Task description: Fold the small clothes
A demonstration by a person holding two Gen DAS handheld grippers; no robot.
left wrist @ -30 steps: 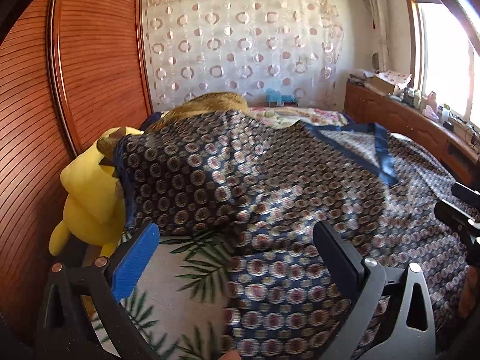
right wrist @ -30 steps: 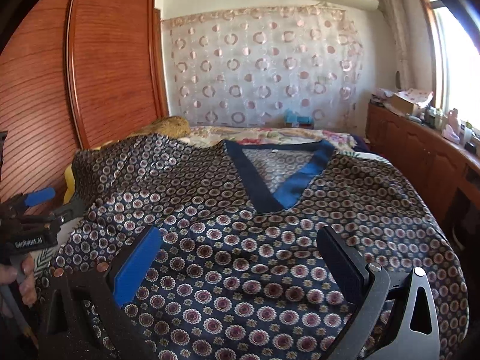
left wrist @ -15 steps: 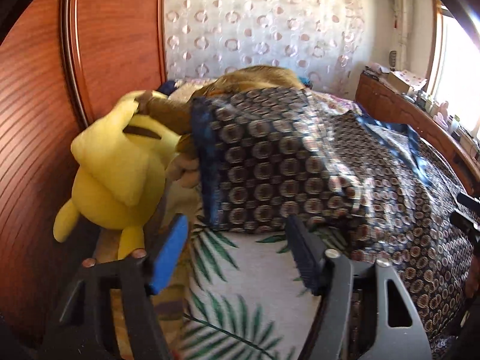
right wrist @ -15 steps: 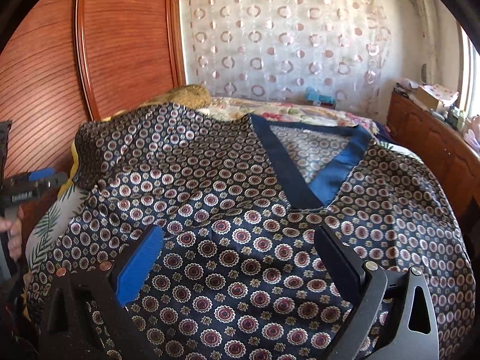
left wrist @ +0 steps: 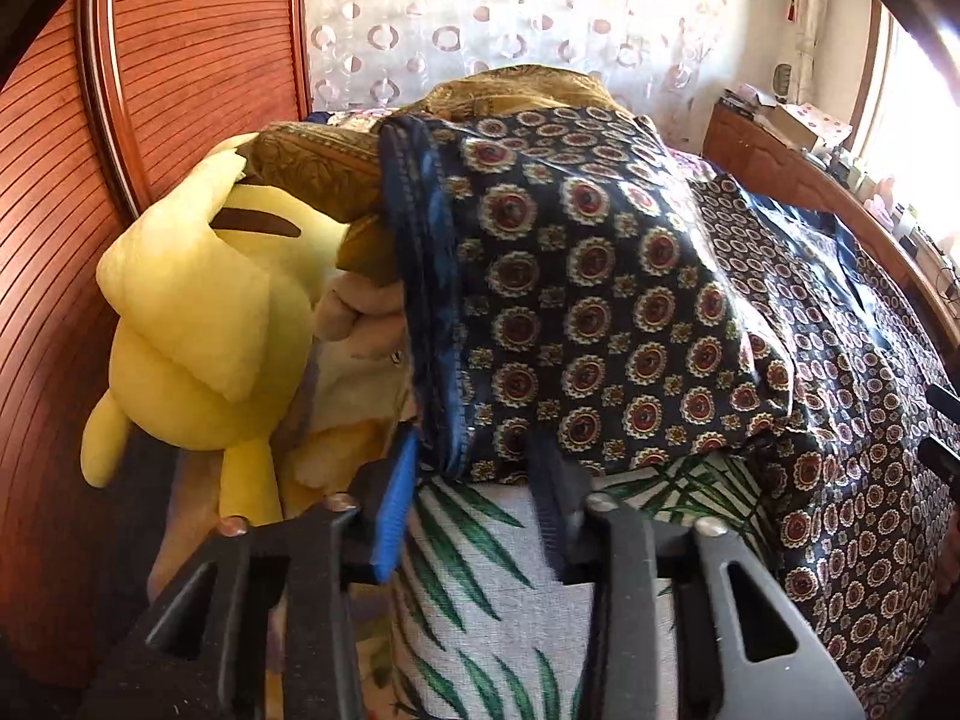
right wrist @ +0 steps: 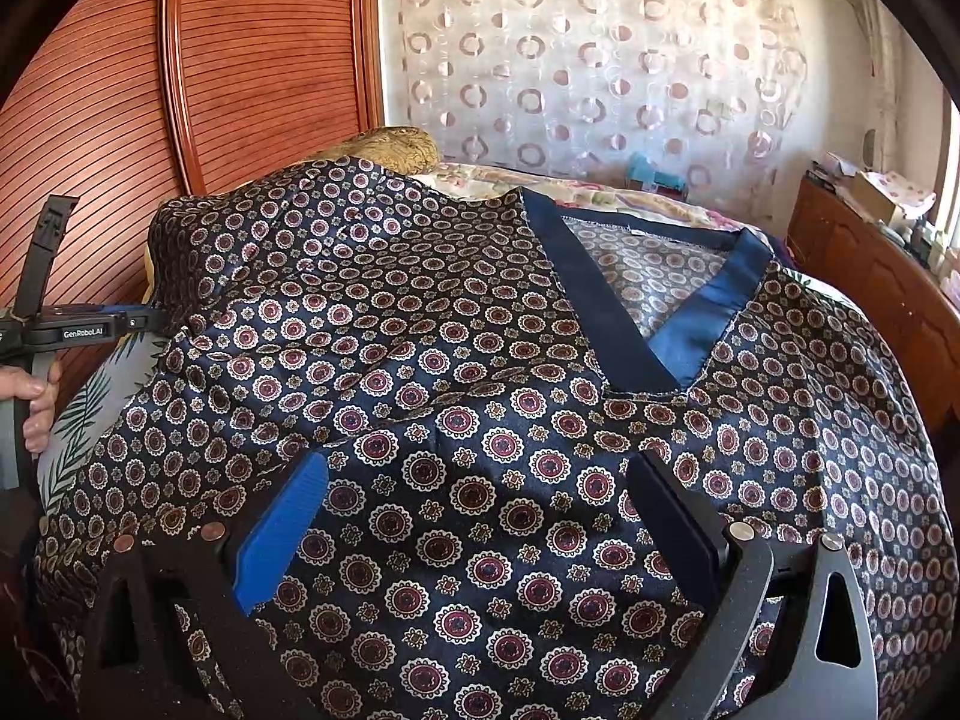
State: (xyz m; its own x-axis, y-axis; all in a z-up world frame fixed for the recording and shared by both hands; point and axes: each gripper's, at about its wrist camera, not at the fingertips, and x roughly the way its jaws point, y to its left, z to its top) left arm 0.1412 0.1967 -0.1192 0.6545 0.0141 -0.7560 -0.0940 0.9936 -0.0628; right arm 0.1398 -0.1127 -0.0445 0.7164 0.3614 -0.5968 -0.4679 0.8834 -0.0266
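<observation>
One yellow plush toy [left wrist: 198, 324] lies at the left against the wooden panel. The left gripper [left wrist: 474, 468], marked "GenRobot.AI", has just been closing, the sleeve hem of the one patterned shirt [right wrist: 480, 396] between its jaws; whether it pinches, I cannot tell. The shirt is spread over the bed. The right gripper [right wrist: 480, 510] hangs released above it.
</observation>
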